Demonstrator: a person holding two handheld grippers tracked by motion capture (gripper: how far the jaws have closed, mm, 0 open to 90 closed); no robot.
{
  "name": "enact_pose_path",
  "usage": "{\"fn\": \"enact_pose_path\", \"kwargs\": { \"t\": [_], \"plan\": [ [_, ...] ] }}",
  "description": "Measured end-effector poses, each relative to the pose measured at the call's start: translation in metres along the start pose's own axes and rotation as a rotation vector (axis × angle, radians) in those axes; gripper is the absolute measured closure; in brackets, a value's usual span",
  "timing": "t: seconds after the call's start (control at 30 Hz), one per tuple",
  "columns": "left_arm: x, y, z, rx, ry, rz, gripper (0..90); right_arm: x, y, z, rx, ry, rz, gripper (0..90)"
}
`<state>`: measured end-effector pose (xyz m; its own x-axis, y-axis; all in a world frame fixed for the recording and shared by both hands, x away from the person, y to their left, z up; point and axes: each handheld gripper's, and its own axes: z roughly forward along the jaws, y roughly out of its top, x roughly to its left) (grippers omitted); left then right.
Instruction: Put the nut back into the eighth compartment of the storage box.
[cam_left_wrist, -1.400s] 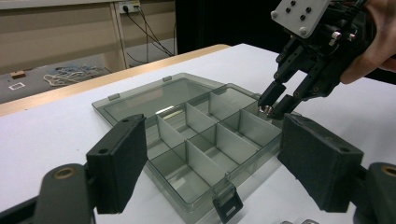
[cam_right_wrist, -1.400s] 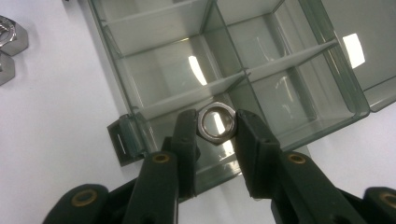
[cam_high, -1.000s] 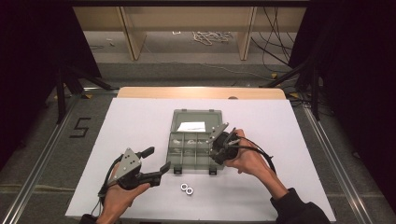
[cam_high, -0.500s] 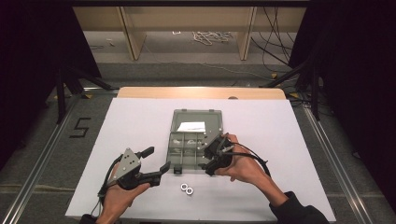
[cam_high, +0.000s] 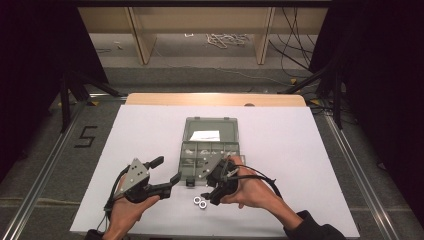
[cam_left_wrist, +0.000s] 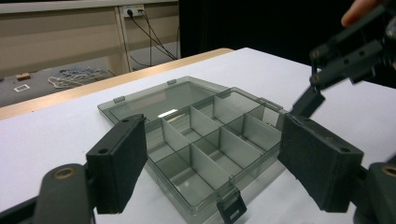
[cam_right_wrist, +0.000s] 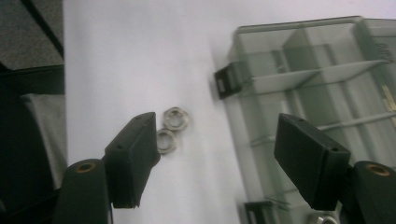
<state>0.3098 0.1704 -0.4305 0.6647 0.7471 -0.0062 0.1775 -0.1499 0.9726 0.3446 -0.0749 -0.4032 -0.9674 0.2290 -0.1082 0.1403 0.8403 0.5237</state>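
Nuts (cam_high: 200, 202), two steel hex pieces touching each other, lie on the white counter (cam_high: 310, 165) at about 6 o'clock from the compartment box (cam_high: 207, 155), just off its front wall. Ordered by size: counter; grey transparent box with its lid folded back toward 12 o'clock and a white label inside the lid; the two hand-held grippers; the nuts. The box's near compartments look empty in the left gripper view, while the right gripper view shows one nut (cam_right_wrist: 322, 218) already lying in a cell at the frame's lower edge. The right gripper (cam_high: 212, 192) hovers over the pair, its fingers spread with nothing between them, having just been opening. The left gripper (cam_high: 167, 172), at 9 o'clock from the box latch (cam_left_wrist: 232, 205), also has its fingers apart and empty. Likely risks: because the nuts touch, closing on one may nudge or drag the other away; a finger may also catch the box wall and shift the box.
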Motion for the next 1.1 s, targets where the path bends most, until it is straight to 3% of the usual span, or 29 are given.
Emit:
{"fn": "enact_pose_path", "kwargs": {
  "t": [0.03,0.27,0.43,0.77,1.1],
  "plan": [
    [0.001,0.000,0.000,0.000,-0.001,0.013,22.8,0.002,0.000,0.003,-0.001,0.003,-0.006,31.9],
    [0.000,-0.001,0.001,-0.001,-0.004,0.000,22.6,0.011,-0.004,0.022,0.074,0.076,0.005,36.6],
    [0.000,0.000,0.000,0.003,0.003,-0.001,22.3,0.016,-0.006,0.035,0.113,0.096,0.003,38.8],
    [0.000,-0.001,0.000,0.000,0.003,-0.017,22.2,0.017,-0.012,0.053,0.171,0.101,-0.014,46.4],
    [0.001,0.000,0.000,0.003,0.005,0.007,22.3,0.017,-0.012,0.059,0.178,0.106,-0.012,56.3]
  ]
}}
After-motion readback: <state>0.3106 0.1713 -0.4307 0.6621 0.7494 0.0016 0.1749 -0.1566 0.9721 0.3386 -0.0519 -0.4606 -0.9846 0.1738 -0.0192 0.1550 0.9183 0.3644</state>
